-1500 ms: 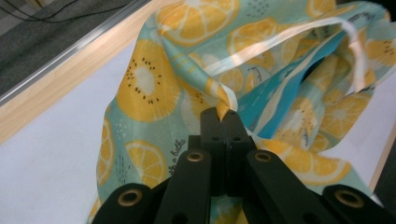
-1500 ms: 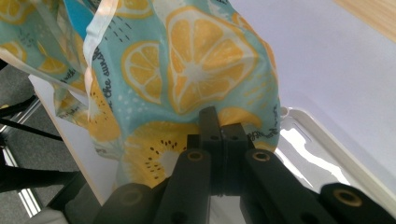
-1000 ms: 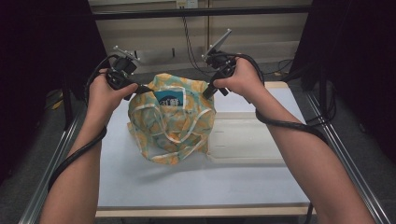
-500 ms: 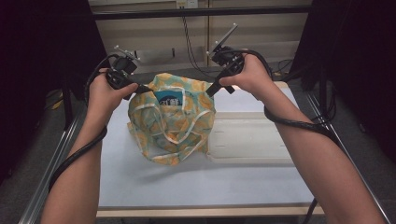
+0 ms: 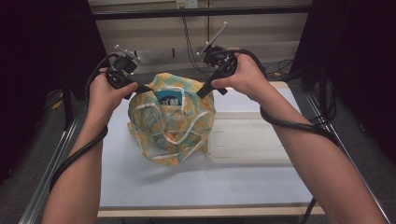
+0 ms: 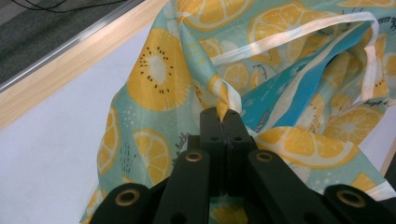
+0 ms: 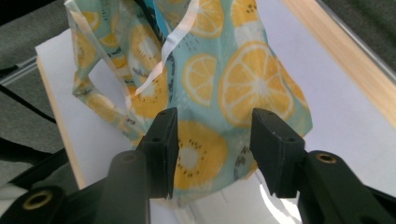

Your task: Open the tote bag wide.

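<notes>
A teal cloth bag [image 5: 170, 123] printed with orange and lemon slices stands slumped on the white table [image 5: 187, 186]. A blue patch [image 5: 168, 99] with white print shows at its mouth. My left gripper [image 5: 140, 87] is shut on a bunched fold of the bag's rim, and the left gripper view shows the fold pinched at the gripper [image 6: 223, 116], with the bag [image 6: 159, 79] beyond. My right gripper [image 5: 205, 91] hovers at the bag's right top edge. Its jaws have just been opening. In the right gripper view the gripper [image 7: 212, 135] stands apart over the bag [image 7: 252, 84], and the pads do not press on it.
A shallow white tray [image 5: 252, 140] lies on the table just right of the bag. The table's wooden edge [image 7: 345, 60] runs close behind the bag. Metal rails [image 5: 51, 172] flank the table. Cables hang at the back.
The right gripper's jaws have spread apart and let go of the bag's right rim, and that hand has lifted slightly. The left gripper keeps its pinch in the same place.
</notes>
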Tool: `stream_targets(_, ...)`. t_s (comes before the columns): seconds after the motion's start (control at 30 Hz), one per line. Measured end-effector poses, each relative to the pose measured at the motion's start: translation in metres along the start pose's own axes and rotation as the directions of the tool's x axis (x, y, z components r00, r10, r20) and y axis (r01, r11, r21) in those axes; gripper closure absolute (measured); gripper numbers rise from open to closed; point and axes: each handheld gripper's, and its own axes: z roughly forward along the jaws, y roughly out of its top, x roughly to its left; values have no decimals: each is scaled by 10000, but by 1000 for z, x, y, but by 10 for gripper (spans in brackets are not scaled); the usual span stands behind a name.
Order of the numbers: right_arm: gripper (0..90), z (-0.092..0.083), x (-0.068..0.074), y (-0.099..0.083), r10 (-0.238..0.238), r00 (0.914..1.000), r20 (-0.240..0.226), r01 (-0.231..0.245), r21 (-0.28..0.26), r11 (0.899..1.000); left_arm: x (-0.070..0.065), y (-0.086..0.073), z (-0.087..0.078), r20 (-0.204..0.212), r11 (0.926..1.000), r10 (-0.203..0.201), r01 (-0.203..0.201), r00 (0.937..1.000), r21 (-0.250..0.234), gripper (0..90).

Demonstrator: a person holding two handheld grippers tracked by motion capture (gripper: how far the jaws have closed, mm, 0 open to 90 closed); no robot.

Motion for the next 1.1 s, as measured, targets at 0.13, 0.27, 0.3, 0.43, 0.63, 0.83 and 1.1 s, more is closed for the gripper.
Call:
stream_targets(0.13, 504, 7, 1, 5, -187, 9998, -12, 188, 76, 9998, 0, -1, 1, -16, 9999, -126, 126, 9999, -72, 893)
stream_targets(0.27, 567, 16, 4, 11, -327, 9994, -145, 331, 289, 9990, 3, 0, 0, -18, 9999, 144, -143, 9999, 82, 893)
stream_targets(0.3, 582, 18, 4, 12, -308, 9994, -134, 313, 460, 9985, 3, -1, 0, -43, 9999, 157, -157, 9999, 68, 892)
stream_targets(0.43, 770, 22, 3, 15, -8, 9999, -105, 14, 627, 9980, 3, -1, 0, 33, 10000, 86, -87, 10000, 23, 893)
stream_targets(0.63, 895, 19, 7, 20, -72, 10000, -6, 73, 987, 9951, 4, -2, 0, 70, 10000, 62, -62, 10000, 5, 893)
stream_targets(0.83, 900, 9, 5, 27, 73, 9996, -264, -57, 606, 9981, 6, -4, -1, 99, 10000, 74, -74, 9999, 0, 894)
stream_targets(1.1, 900, 0, -3, 38, 578, 9982, -155, -582, -278, 9979, 8, -6, -2, 120, 10000, 47, -47, 9999, -11, 893)
